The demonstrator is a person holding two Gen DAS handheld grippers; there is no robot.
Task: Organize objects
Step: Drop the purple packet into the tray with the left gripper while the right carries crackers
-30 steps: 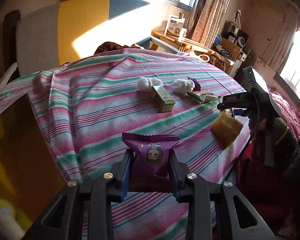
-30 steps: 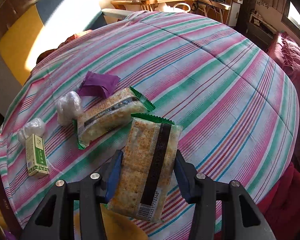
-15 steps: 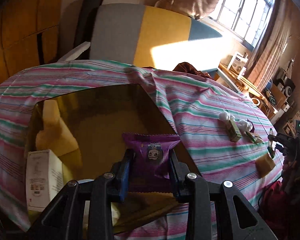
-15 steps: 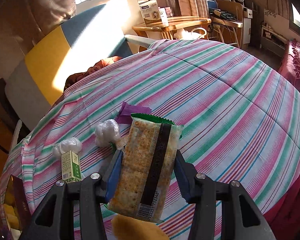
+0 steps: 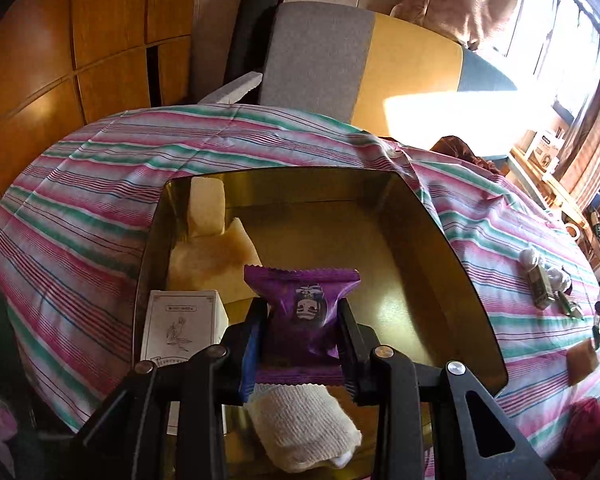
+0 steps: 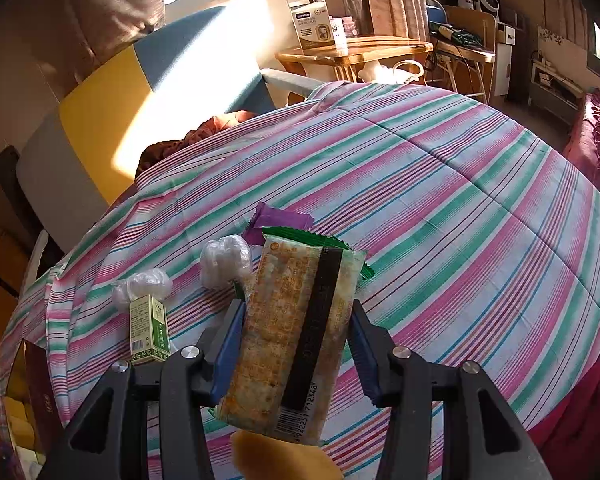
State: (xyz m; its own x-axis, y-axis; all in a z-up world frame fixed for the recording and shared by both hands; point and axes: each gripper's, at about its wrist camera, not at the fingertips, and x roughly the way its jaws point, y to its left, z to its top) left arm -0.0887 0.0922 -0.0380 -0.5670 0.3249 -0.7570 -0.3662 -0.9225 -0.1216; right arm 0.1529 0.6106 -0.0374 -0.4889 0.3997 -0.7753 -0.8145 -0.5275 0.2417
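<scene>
My left gripper (image 5: 302, 320) is shut on a purple snack packet (image 5: 300, 304) and holds it above the open gold box (image 5: 452, 248). The box holds yellow packets (image 5: 208, 248), a white carton (image 5: 180, 320) and a white cloth roll (image 5: 304, 424). My right gripper (image 6: 296, 320) is shut on a cracker packet (image 6: 292, 332) with a green edge, held above the striped tablecloth (image 6: 460, 200). On the cloth beyond it lie a green carton (image 6: 150, 328), two white plastic-wrapped lumps (image 6: 224, 260) and another purple packet (image 6: 280, 222).
The gold box also shows at the lower left of the right wrist view (image 6: 32, 400). A grey, yellow and blue sofa (image 5: 380, 64) stands behind the table. A wooden side table (image 6: 356, 52) with a carton stands by the window.
My left gripper has swung left from the loose items and moved over the gold box with the purple packet. My right gripper has lifted the cracker packet higher and back from the table.
</scene>
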